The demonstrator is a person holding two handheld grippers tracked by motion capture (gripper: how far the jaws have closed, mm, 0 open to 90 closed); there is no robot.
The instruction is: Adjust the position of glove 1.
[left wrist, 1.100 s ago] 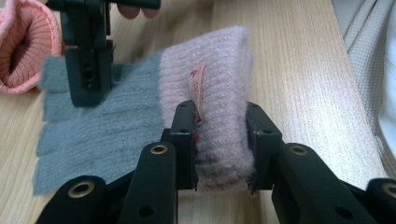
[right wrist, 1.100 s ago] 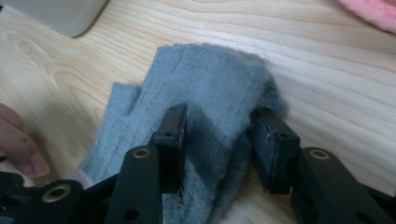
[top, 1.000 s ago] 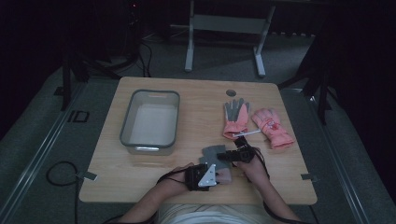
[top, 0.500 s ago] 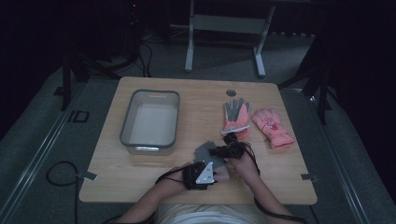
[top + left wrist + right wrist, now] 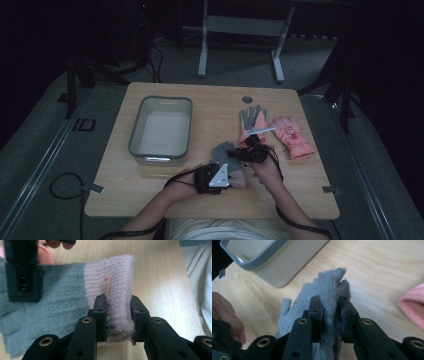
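Left gripper view: the left gripper (image 5: 118, 315) clamps the pink cuff of a knit glove (image 5: 65, 302); the right gripper (image 5: 330, 315) pinches its grey finger end, apparently to stretch it between them just above the tabletop (image 5: 210, 107). Nearby sit a grey bin (image 5: 161, 131) and 2 pink gloves (image 5: 277, 131), possibly awaiting packing.

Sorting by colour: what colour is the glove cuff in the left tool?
Pale pink cuff; clearest in the left gripper view.
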